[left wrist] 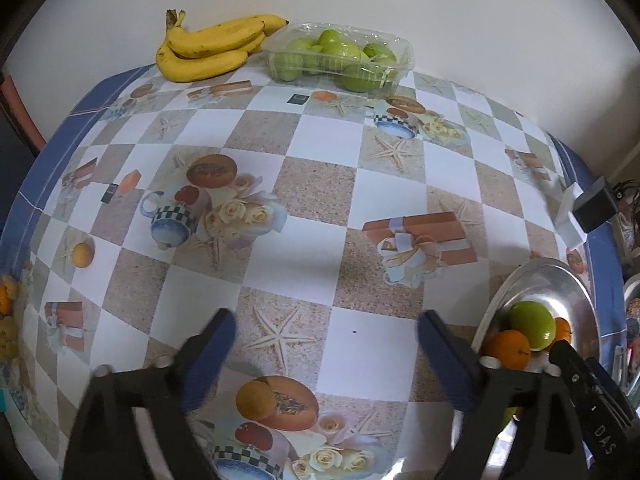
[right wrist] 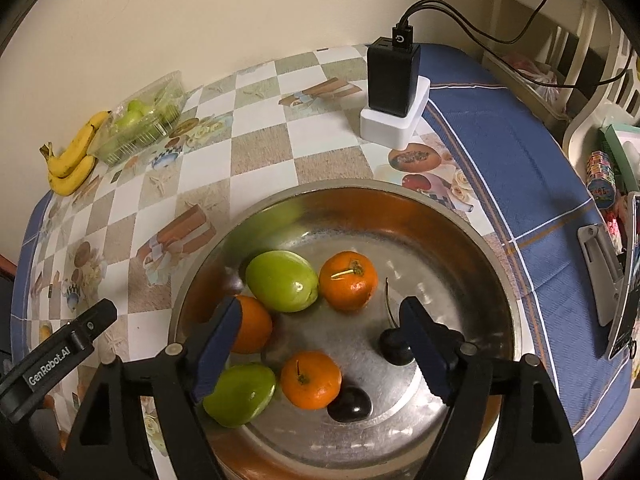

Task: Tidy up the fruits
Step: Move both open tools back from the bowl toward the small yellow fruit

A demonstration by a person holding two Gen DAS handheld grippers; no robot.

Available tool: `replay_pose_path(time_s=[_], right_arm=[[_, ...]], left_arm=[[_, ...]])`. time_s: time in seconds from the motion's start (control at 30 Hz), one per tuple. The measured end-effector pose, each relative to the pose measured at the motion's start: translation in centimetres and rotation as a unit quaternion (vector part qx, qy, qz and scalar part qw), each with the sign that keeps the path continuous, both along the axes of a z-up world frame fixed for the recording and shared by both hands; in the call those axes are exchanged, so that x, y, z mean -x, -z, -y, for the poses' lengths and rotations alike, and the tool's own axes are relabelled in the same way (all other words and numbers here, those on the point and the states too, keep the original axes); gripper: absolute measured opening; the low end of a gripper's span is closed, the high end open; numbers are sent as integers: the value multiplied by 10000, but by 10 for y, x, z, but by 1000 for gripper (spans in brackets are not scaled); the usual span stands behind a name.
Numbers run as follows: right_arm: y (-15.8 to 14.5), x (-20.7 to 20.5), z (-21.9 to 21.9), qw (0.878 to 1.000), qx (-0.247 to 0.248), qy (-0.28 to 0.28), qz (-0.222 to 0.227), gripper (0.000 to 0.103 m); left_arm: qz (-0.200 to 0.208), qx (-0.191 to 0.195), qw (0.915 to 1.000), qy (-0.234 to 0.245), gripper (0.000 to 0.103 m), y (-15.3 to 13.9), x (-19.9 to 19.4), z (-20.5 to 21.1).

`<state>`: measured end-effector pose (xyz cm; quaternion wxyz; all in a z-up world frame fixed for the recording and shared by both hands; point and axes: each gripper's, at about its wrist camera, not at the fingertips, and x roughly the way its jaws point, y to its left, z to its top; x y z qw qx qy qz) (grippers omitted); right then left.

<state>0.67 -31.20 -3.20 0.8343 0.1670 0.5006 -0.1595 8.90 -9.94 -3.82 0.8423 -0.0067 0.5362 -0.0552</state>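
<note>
My right gripper (right wrist: 320,306) hangs open over a metal bowl (right wrist: 400,190). Nothing is pinched between its blue pads. In the bowl lie three oranges (right wrist: 348,286), two green fruits (right wrist: 282,286) and two dark round fruits (right wrist: 350,402), one partly behind the right finger. My left gripper (left wrist: 326,340) is open and empty above the patterned tablecloth (left wrist: 320,200), left of the bowl (left wrist: 560,280). A bunch of bananas (left wrist: 208,46) and a clear tub of green fruits (left wrist: 340,56) sit at the far edge by the wall.
A black charger on a white box (right wrist: 392,76) stands behind the bowl, with cables running off to the right. Cluttered shelves and a phone stand (right wrist: 604,276) line the right side. A few small fruits (left wrist: 6,300) show at the table's left edge.
</note>
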Motion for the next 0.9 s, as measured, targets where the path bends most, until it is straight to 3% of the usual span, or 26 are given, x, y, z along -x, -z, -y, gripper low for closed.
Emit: replay_pose_path(time_s=[0.13, 0.27, 0.43, 0.5, 0.9], right_arm=[[0, 0, 0, 10000, -8, 7, 16, 84], [1, 1, -1, 10000, 14, -2, 56, 96], [2, 4, -3, 10000, 0, -11, 78, 98], [2, 5, -4, 10000, -14, -5, 93, 103], [-6, 9, -13, 9997, -36, 72, 231, 103]], left_arm=[[77, -195, 9998, 63, 103, 1, 0, -1], [18, -145, 9999, 22, 103, 3, -1, -7], [49, -162, 9999, 17, 103, 0, 0, -13], [75, -209, 9997, 49, 103, -2, 1, -16], [290, -419, 9984, 230, 103, -18, 4, -31]])
